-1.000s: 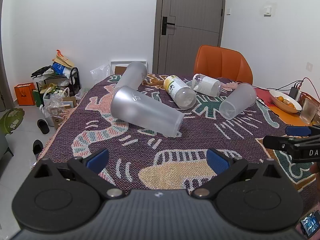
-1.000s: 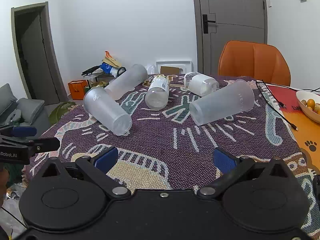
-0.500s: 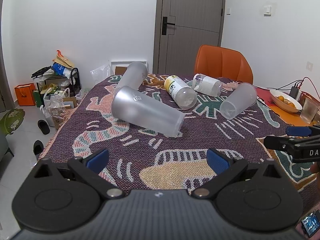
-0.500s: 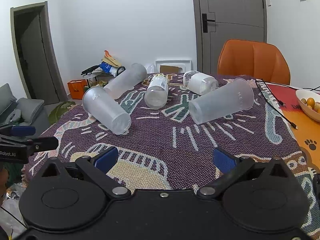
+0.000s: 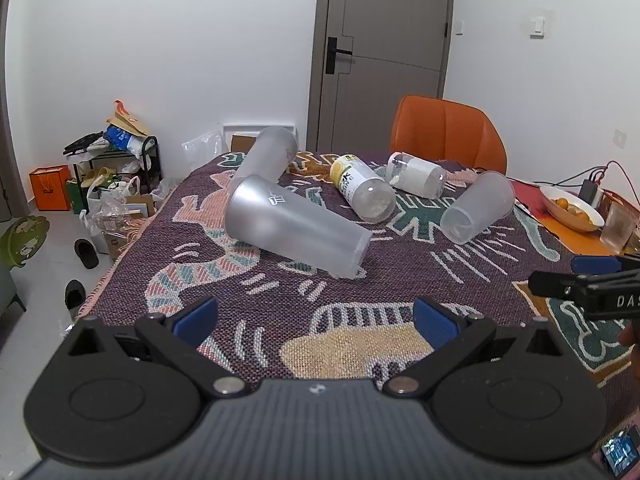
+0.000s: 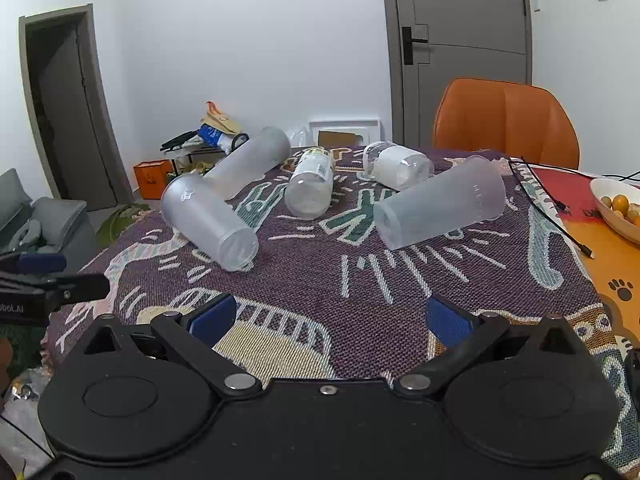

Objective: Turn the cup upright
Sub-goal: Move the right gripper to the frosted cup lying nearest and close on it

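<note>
Both tools wide, empty: left tool point(image 5: 316, 314), right tool point(image 6: 330, 314). Nearest cup point(image 5: 294, 230) on its side, mid-worktop point(image 5: 360, 292). Likely light, thin, slippery plastic; best gripped gently across the wall near the rim.

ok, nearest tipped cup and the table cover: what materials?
Nearest cup: looks like frosted translucent plastic, matte; the pattern beneath shows only as a blur, and a small white logo is printed near the rim. Table cover: woven textile, coarse visible weave with a multicoloured pattern; fibre type unclear.
</note>
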Motion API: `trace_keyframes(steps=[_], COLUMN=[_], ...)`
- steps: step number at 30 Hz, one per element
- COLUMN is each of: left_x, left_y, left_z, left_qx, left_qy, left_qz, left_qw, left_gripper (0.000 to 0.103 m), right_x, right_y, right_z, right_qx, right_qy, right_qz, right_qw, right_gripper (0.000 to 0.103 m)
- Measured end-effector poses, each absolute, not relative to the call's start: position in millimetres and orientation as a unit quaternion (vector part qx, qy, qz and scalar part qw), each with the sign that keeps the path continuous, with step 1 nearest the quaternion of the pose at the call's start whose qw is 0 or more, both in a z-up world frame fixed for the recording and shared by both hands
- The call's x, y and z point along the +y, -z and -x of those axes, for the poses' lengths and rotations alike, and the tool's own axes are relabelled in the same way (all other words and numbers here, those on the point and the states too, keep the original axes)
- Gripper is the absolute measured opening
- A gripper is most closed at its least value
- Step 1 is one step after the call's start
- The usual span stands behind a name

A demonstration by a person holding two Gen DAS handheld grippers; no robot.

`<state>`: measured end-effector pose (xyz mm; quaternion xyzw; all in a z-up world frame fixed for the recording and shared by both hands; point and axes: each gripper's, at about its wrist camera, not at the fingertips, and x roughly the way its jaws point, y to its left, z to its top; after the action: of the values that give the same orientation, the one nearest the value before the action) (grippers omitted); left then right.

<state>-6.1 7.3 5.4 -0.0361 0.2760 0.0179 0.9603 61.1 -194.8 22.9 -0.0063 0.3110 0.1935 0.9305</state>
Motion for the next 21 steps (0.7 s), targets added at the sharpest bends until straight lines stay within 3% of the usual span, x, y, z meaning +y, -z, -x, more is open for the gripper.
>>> trace_keyframes(steps=[21], left_x=[64], left_y=[20], left_z=[-13], left_qx=[0.228], left_qy=[-0.077], left_qz=[0.129], left_qw=[0.962], left_gripper=[0.101], right_x=[-144], right_y=[-19], right_z=[-107], right_qx=[0.302], right_qy=[-0.292], right_qz=[0.017], right_qw=[0.907], right_gripper=[0.103])
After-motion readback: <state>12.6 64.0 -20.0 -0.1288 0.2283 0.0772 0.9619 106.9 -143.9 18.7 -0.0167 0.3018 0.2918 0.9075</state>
